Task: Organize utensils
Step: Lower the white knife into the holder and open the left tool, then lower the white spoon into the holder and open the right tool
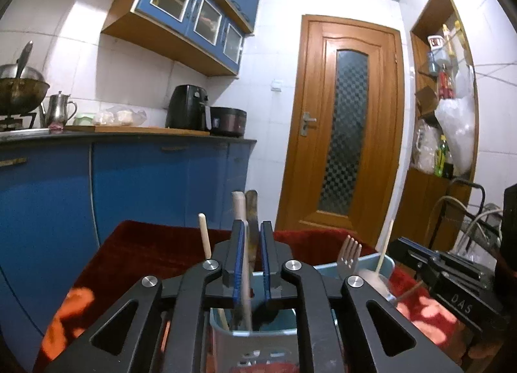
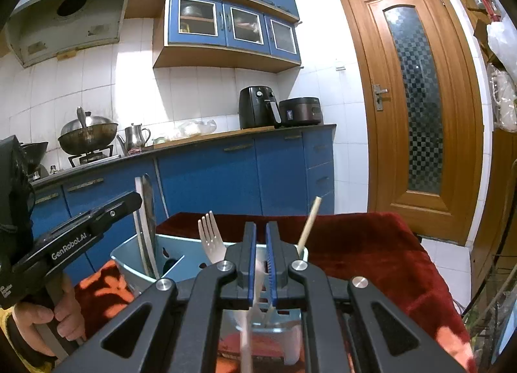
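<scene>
A pale blue utensil holder (image 1: 258, 331) is seen at the bottom centre of the left wrist view, standing on a dark red cloth (image 1: 155, 243) with orange patches. The left gripper (image 1: 251, 256) is held directly over it, its blue-padded jaws narrowed around two upright handles: a pale spatula handle (image 1: 240, 211) and a dark metal blade (image 1: 252, 208) just beside it. Whether the handles are actually pinched cannot be told, as a small gap shows on the blade's side. A wooden chopstick (image 1: 204, 234) stands left of the jaws, and a white fork (image 1: 349, 256) and a thin stick (image 1: 386, 247) rise from the holder's right compartment.

In the right wrist view the same holder (image 2: 135, 260) appears at lower centre, with the fork (image 2: 211, 237) standing in it. The right gripper (image 2: 261, 263) is clenched on a white utensil (image 2: 247, 340) whose blurred shaft hangs down from between the pads toward the holder. A wooden chopstick (image 2: 308, 224) leans just right of the jaws. At the lower left of that view, the left gripper (image 2: 97, 221) is held by a hand (image 2: 48, 318).

Blue cabinets (image 2: 226, 175) and a wooden door (image 2: 416, 104) fill the background.
</scene>
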Demonstrator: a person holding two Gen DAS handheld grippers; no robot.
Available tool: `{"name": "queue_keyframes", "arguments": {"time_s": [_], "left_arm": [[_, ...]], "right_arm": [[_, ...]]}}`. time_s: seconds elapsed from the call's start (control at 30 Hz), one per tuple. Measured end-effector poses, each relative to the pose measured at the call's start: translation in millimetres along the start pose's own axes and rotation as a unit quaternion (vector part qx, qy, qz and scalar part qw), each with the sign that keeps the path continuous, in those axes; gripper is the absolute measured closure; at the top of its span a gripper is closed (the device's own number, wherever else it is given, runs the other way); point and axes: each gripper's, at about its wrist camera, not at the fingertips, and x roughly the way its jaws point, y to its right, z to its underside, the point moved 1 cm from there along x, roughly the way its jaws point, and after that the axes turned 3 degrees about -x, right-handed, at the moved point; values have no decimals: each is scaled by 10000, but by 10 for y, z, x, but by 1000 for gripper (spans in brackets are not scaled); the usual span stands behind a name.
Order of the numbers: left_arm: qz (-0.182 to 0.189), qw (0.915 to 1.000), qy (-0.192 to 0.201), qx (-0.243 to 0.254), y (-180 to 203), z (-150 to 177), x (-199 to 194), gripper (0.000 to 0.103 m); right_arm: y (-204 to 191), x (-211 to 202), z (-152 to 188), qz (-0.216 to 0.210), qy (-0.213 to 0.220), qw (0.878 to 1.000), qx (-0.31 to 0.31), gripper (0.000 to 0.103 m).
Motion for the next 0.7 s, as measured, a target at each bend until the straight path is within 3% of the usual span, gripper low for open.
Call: {"name": "queue_keyframes", "arguments": {"time_s": [0.1,0.23,0.33,0.7], "left_arm": [[34,10000,-82,-26,-2,8,-58,83],[131,9996,-188,-135,-22,-4,-171,81],[121,9994,-305,-144,-26,-17,-253,81],[14,9954,-936,-182,-41,29,-456,81]], "right_arm": [[39,-45,8,-49,-36,9998,181,95],[69,-145,-21,-83,-20,9994,342,94],[82,-219,-49,-131,-105,9990,417,87],[96,-327,69,-260,-1008,9934,476,80]]}}
